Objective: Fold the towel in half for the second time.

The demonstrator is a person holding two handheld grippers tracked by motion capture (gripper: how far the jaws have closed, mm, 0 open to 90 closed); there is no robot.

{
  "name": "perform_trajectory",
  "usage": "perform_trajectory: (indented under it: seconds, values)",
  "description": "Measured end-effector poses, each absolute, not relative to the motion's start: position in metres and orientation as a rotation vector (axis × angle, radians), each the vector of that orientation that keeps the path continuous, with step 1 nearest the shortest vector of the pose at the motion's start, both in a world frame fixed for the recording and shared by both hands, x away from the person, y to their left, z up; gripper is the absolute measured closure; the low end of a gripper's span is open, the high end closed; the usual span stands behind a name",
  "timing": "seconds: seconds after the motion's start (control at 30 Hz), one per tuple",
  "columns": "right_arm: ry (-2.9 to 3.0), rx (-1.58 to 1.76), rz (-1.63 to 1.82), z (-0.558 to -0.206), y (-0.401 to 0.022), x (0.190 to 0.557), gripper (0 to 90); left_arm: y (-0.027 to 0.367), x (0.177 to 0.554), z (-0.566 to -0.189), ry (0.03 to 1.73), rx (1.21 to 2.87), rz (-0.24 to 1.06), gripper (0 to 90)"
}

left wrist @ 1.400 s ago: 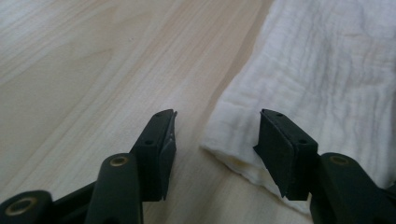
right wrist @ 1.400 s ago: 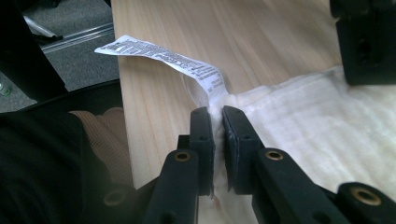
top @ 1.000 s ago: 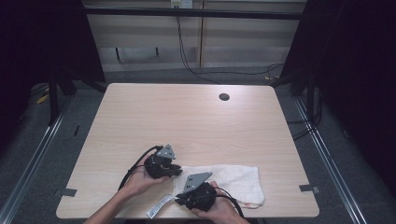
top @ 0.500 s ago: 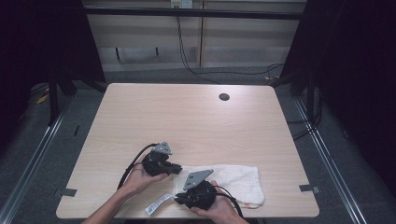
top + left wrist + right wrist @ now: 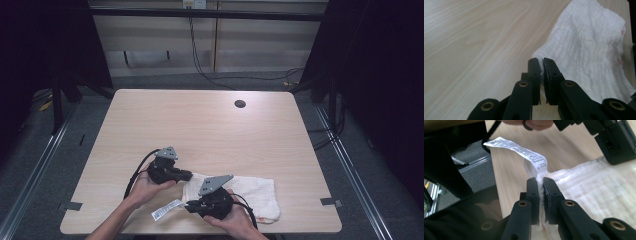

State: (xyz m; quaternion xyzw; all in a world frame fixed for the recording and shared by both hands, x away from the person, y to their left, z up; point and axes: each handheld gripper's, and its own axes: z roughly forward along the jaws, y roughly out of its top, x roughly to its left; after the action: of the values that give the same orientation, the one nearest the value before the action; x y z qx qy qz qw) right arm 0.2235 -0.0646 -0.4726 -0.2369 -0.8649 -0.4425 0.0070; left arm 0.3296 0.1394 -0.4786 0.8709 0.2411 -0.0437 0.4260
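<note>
At the near edge of the tabletop [image 5: 210,125], right of its middle, the person's right hand [image 5: 235,220] comes in from below and holds the right gripper [image 5: 189,207] low over the wood, its body turned so the jaws point toward the near left corner. Its jaws are clenched on the near left corner of the white cloth [image 5: 252,192], right where the printed care label [image 5: 167,210] is sewn on; in the right gripper view the label [image 5: 517,150] stands up and curls away past the jaw tips, out over the table's edge.

A little farther in and to the left, the left hand [image 5: 145,187] cups the left gripper [image 5: 190,175], which lies nearly level and points rightward at the cloth. In the left gripper view its jaws are pinched tight on the cloth's [image 5: 589,50] far left corner, a thin fold of the fabric caught between the pads.

The cloth lies flat and slightly rumpled along the near edge, stretching from both grippers toward the near right corner.

Farther off, a round cable hole [image 5: 240,104] sits near the far edge, right of centre.
</note>
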Motion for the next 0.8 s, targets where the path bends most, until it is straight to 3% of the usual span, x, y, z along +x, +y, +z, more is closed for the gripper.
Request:
perform_trajectory:
  seconds: [0.8]
  values:
    - [-2.708, -0.656, -1.491, -0.443, -0.032, 0.245, 84.2, 0.18, 0.341, -0.452, 0.668, 2.07, -0.03, 85.0]
